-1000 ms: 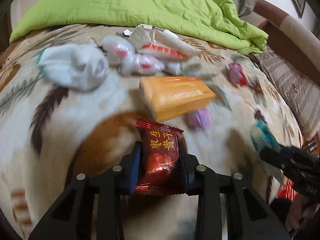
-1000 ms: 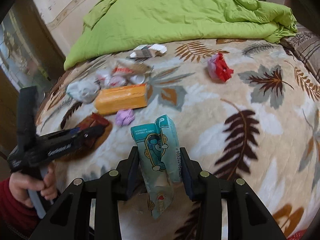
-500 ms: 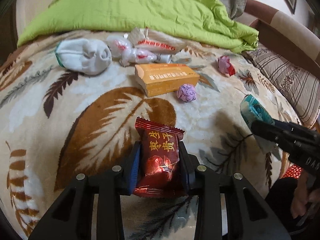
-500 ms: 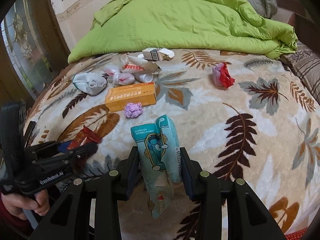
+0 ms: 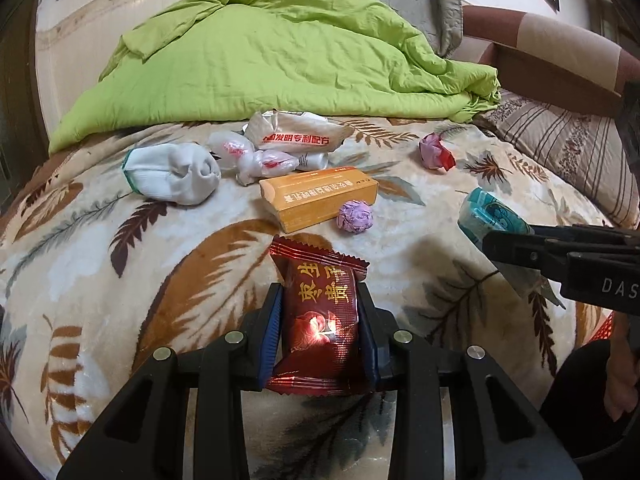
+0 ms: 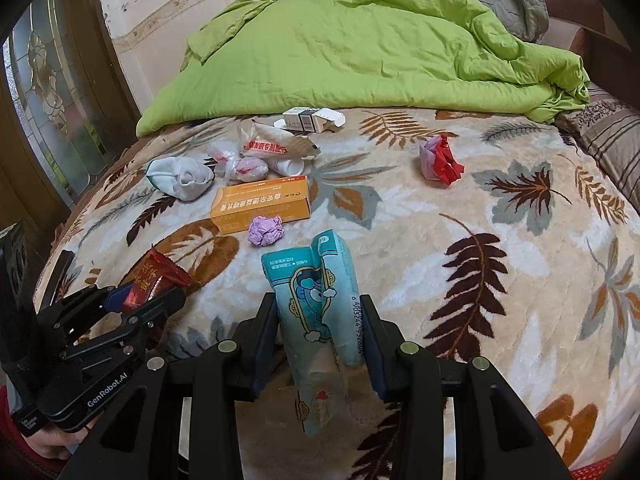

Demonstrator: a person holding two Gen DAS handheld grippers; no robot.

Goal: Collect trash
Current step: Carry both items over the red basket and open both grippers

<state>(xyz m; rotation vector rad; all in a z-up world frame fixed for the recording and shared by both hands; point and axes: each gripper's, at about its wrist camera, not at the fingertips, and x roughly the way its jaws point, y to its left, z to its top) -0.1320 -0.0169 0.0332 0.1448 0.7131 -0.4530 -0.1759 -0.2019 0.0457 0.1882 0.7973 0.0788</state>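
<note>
My left gripper (image 5: 319,312) is shut on a dark red snack wrapper (image 5: 320,316), held above the leaf-patterned blanket (image 5: 120,280). My right gripper (image 6: 320,320) is shut on a teal cartoon-printed packet (image 6: 316,304); it also shows at the right of the left wrist view as the teal packet (image 5: 486,214). On the blanket further off lie an orange box (image 5: 320,200), a purple paper ball (image 5: 355,217), a white sock (image 5: 172,174), white plastic wrappers (image 5: 292,138) and a red and pink crumpled wrapper (image 5: 435,152). A small white carton (image 6: 310,119) lies by the quilt.
A green quilt (image 5: 280,64) is heaped across the far part of the bed. A striped pillow (image 5: 568,148) and a brown headboard (image 5: 560,56) are at the right. A wooden door with glass (image 6: 44,92) stands left of the bed. A hand in a red sleeve (image 6: 24,444) holds the left gripper.
Both grippers have drawn back from the trash pile, each still holding its wrapper. The pile now sits farther off and more of the quilt and wall is in view.
</note>
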